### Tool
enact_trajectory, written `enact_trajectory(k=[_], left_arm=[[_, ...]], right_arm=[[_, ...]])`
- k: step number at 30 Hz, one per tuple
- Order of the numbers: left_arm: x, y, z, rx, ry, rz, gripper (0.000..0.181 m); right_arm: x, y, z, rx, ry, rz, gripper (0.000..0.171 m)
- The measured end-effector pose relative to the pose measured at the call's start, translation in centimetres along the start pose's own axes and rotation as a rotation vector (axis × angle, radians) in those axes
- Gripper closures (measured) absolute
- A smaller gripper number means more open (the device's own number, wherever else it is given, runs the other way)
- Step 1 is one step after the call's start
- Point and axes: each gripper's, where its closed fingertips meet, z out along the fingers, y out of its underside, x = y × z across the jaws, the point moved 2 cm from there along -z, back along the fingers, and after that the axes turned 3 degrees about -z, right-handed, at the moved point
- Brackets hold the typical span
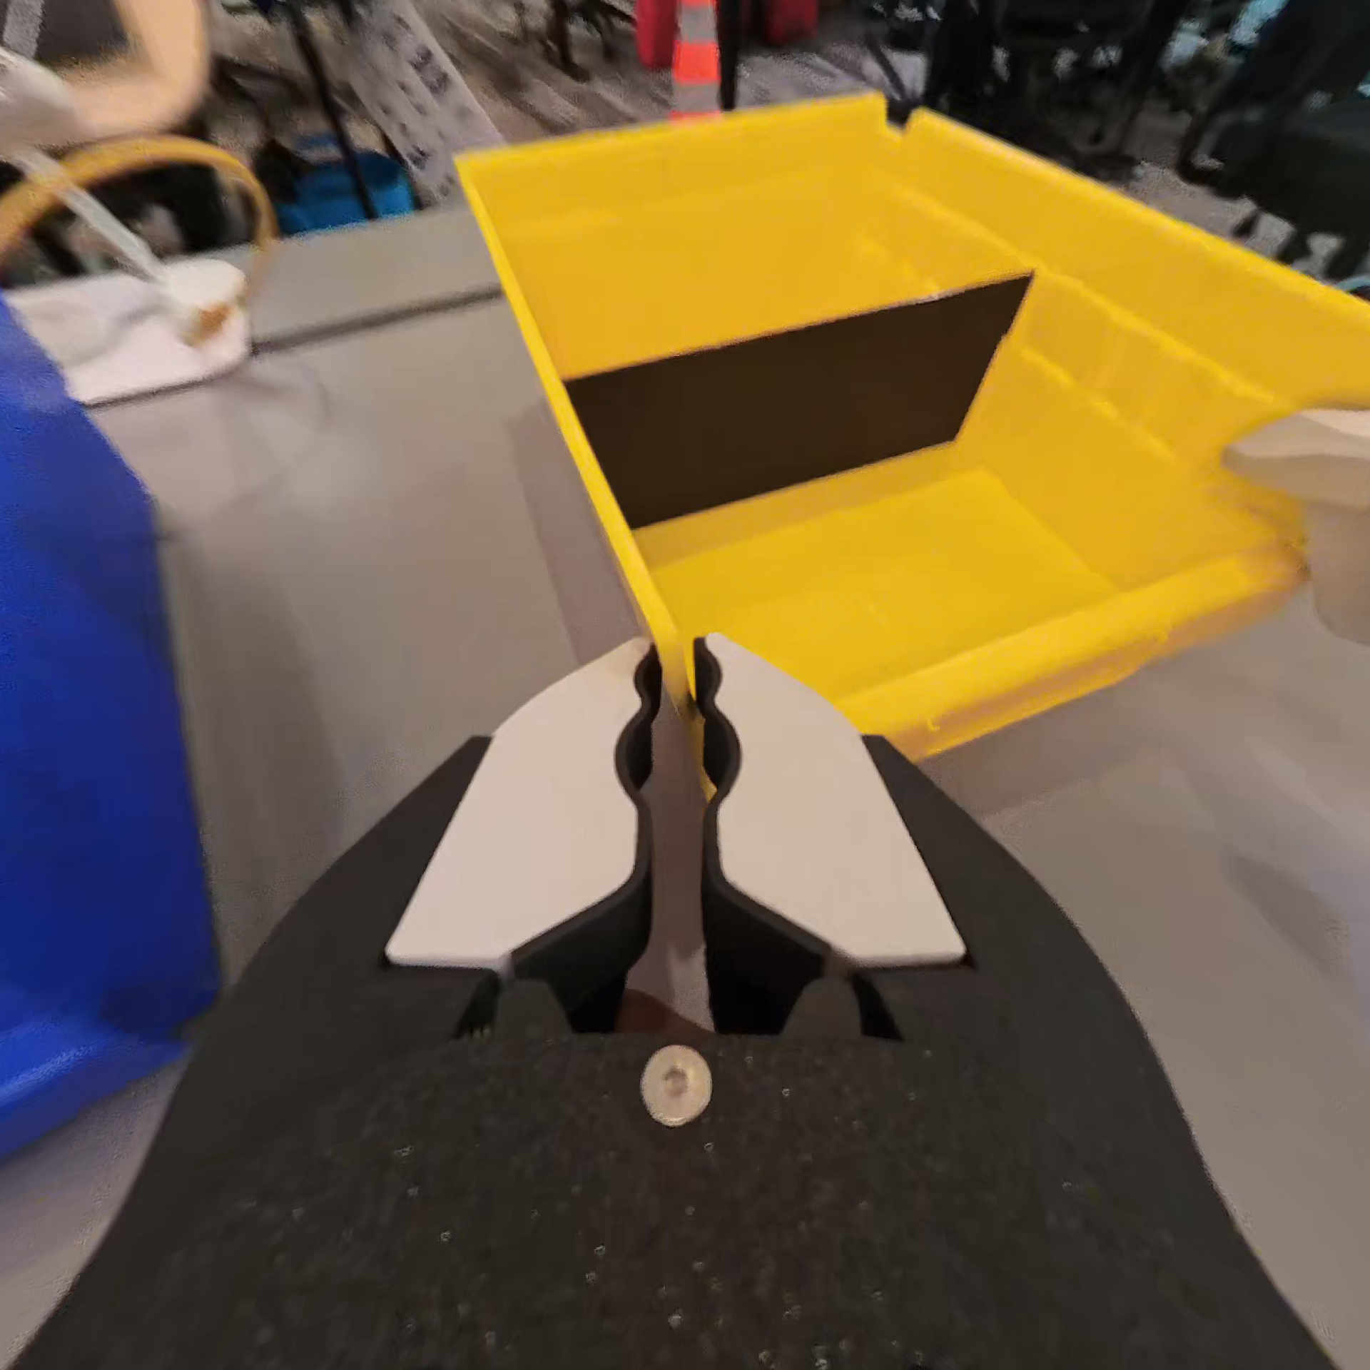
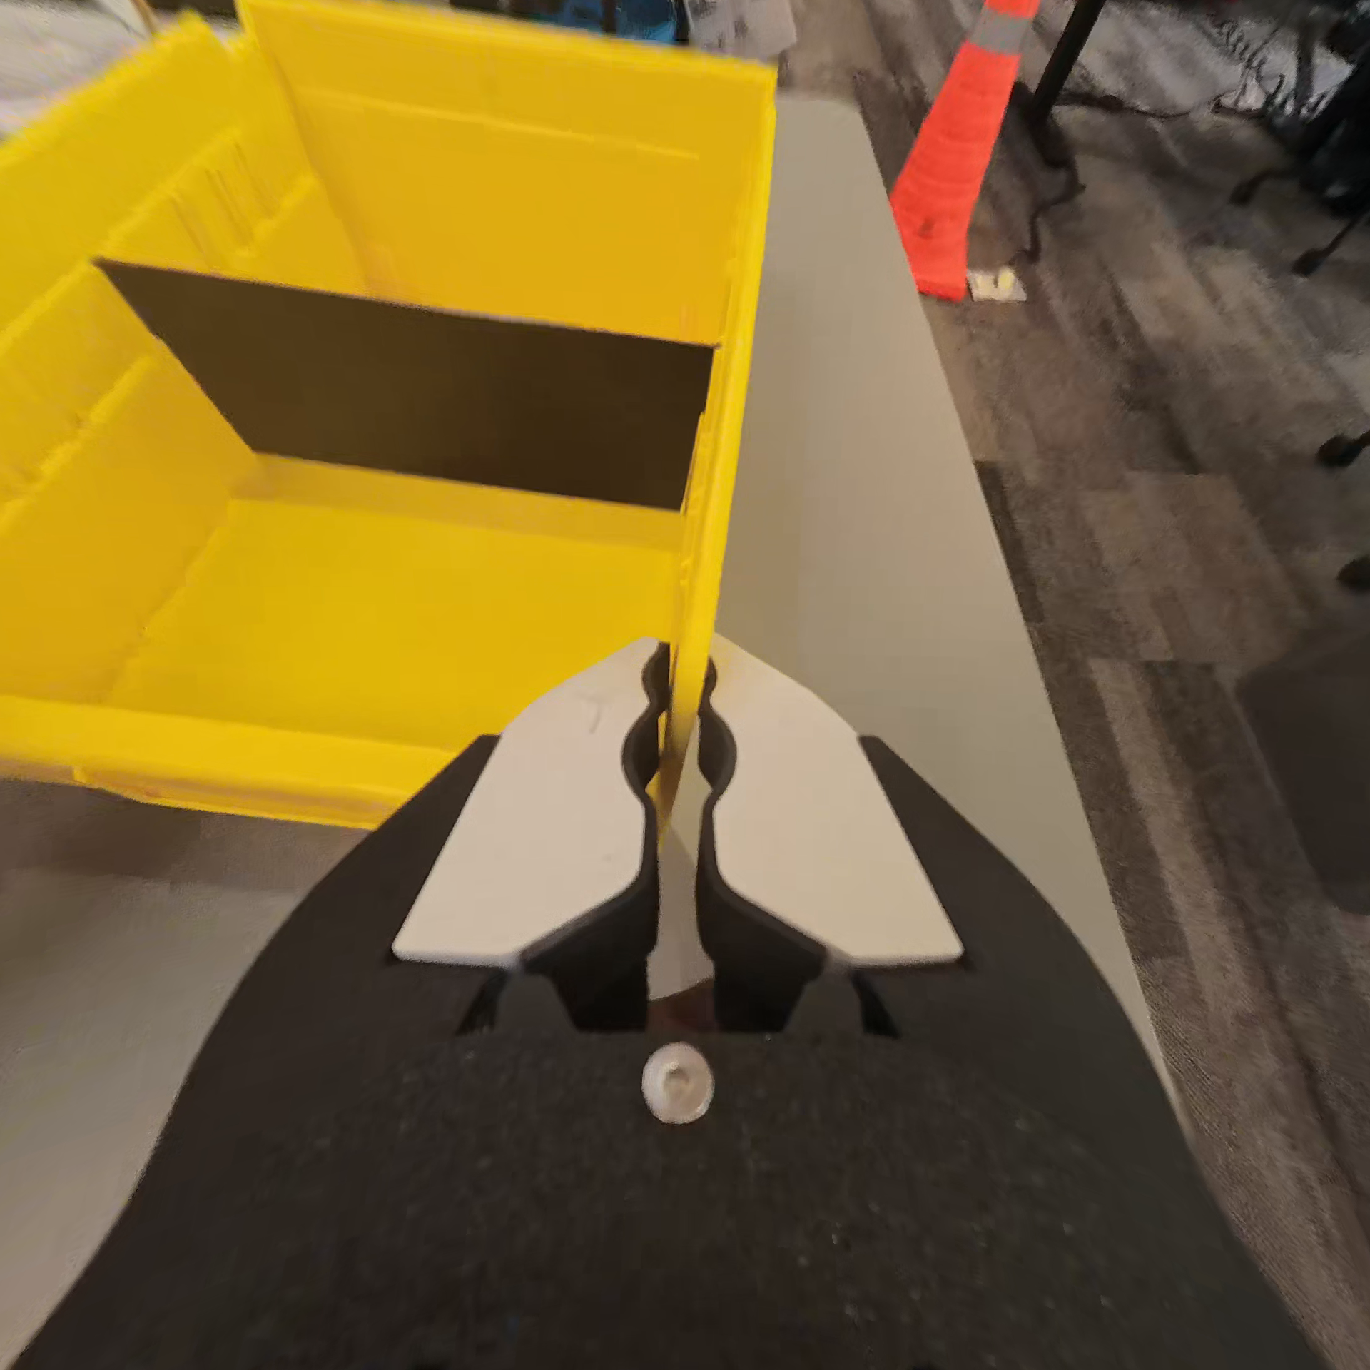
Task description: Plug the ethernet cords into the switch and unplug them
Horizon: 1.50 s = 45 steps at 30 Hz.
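the left gripper (image 1: 676, 686) is pinched on the near left corner of the yellow bin (image 1: 852, 593), and the right gripper (image 2: 686, 682) is pinched on its right wall, both nearly closed. the thin walls could flex and slip out, tipping the bin. its right side runs close to the table edge (image 2: 964, 519), so room is leftward, short of the blue bin (image 1: 74, 667). far left lies a cord plug (image 1: 200, 319) on something white; whether that is the switch i cannot tell
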Motion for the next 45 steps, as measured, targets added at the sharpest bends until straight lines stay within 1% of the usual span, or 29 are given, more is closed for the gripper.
enact_trajectory(k=[1, 3, 6, 7, 8, 9, 10, 12, 14, 16, 18, 20, 22, 23, 24, 26, 27, 28, 29, 30, 31, 32, 33, 35, 38, 40, 43, 45], left_arm=[[0.4, 0.4, 0.2, -0.002, 0.026, 0.002, 0.171], [0.8, 0.3, 0.0, 0.021, 0.047, 0.033, 0.170], [2.5, 0.2, -0.6, -0.006, 0.182, 0.020, 0.163], [2.9, 0.0, -1.1, 0.000, 0.212, 0.024, 0.159], [2.9, -0.3, -1.7, 0.010, 0.224, 0.037, 0.150], [2.6, -0.7, -2.5, 0.019, 0.226, 0.066, 0.144], [1.8, -1.2, -3.5, 0.031, 0.218, 0.106, 0.139], [-0.9, -2.4, -6.3, 0.072, 0.199, 0.165, 0.139], [-4.7, -3.4, -9.8, 0.110, 0.206, 0.150, 0.136], [-9.8, -3.5, -13.0, 0.114, 0.166, 0.092, 0.133], [-15.8, -2.4, -15.7, 0.100, 0.053, 0.037, 0.133], [-21.4, -0.7, -18.0, 0.079, -0.088, -0.003, 0.133], [-25.4, 0.4, -19.8, 0.108, -0.206, -0.041, 0.133], [-26.8, 1.0, -20.1, 0.129, -0.249, -0.058, 0.135], [-27.6, 1.7, -19.9, 0.130, -0.259, -0.064, 0.135], [-28.6, 3.3, -18.5, 0.066, -0.263, -0.067, 0.130], [-28.9, 3.8, -17.6, 0.052, -0.265, -0.086, 0.130], [-29.1, 4.0, -16.6, 0.054, -0.255, -0.107, 0.131], [-29.2, 4.0, -15.5, 0.047, -0.246, -0.120, 0.132], [-29.4, 4.1, -14.3, 0.022, -0.248, -0.122, 0.132], [-29.6, 4.4, -13.1, -0.015, -0.249, -0.121, 0.141], [-30.0, 4.8, -12.3, -0.054, -0.261, -0.126, 0.161], [-30.7, 5.0, -11.9, -0.066, -0.285, -0.127, 0.176], [-31.3, 4.9, -11.9, -0.088, -0.269, -0.151, 0.176], [-33.2, 4.2, -14.0, -0.048, -0.275, -0.145, 0.178], [-35.3, 3.9, -16.1, -0.019, -0.290, -0.139, 0.178], [-39.6, 4.0, -20.1, 0.037, -0.372, -0.130, 0.178], [-42.8, 4.4, -22.6, 0.051, -0.401, -0.157, 0.178]], right_arm=[[0.3, 0.8, 0.2, -0.042, 0.005, -0.013, 0.166], [0.5, 0.8, 0.3, -0.001, -0.011, -0.006, 0.166], [2.1, 0.7, 0.9, -0.008, 0.039, 0.084, 0.164], [2.5, 0.6, 0.9, -0.011, 0.048, 0.116, 0.162], [2.7, 0.4, 0.8, -0.004, 0.048, 0.144, 0.158], [2.9, 0.0, 0.5, 0.009, 0.045, 0.160, 0.151], [3.2, -0.5, 0.0, 0.027, 0.056, 0.169, 0.144], [3.8, -2.1, -1.6, 0.081, 0.085, 0.184, 0.140], [3.2, -4.5, -3.6, 0.153, 0.078, 0.181, 0.135], [0.5, -7.3, -5.5, 0.225, 0.012, 0.123, 0.133], [-3.6, -9.8, -6.7, 0.264, -0.046, 0.026, 0.132], [-9.1, -11.2, -7.1, 0.265, -0.117, -0.072, 0.134], [-16.3, -11.2, -6.9, 0.242, -0.264, -0.135, 0.130], [-20.3, -10.7, -6.7, 0.222, -0.355, -0.148, 0.124], [-23.8, -10.2, -6.3, 0.212, -0.421, -0.142, 0.120], [-29.3, -8.7, -5.0, 0.195, -0.480, -0.090, 0.120], [-31.3, -7.6, -4.0, 0.164, -0.474, -0.083, 0.118], [-32.4, -6.6, -2.8, 0.141, -0.431, -0.089, 0.114], [-32.9, -5.9, -1.4, 0.130, -0.361, -0.106, 0.115], [-33.0, -5.5, 0.1, 0.121, -0.285, -0.121, 0.122], [-33.1, -5.1, 1.4, 0.099, -0.231, -0.116, 0.136], [-33.5, -4.9, 2.3, 0.074, -0.232, -0.077, 0.160], [-33.2, -5.1, 2.8, 0.054, -0.203, 0.015, 0.168], [-33.5, -5.4, 2.6, 0.043, -0.161, 0.013, 0.169], [-35.9, -6.0, 1.0, 0.044, -0.159, 0.051, 0.169], [-38.5, -7.0, -0.2, 0.099, -0.165, 0.047, 0.169], [-43.9, -8.8, -1.7, 0.186, -0.194, 0.018, 0.169], [-47.8, -9.6, -2.3, 0.198, -0.224, 0.010, 0.169]])
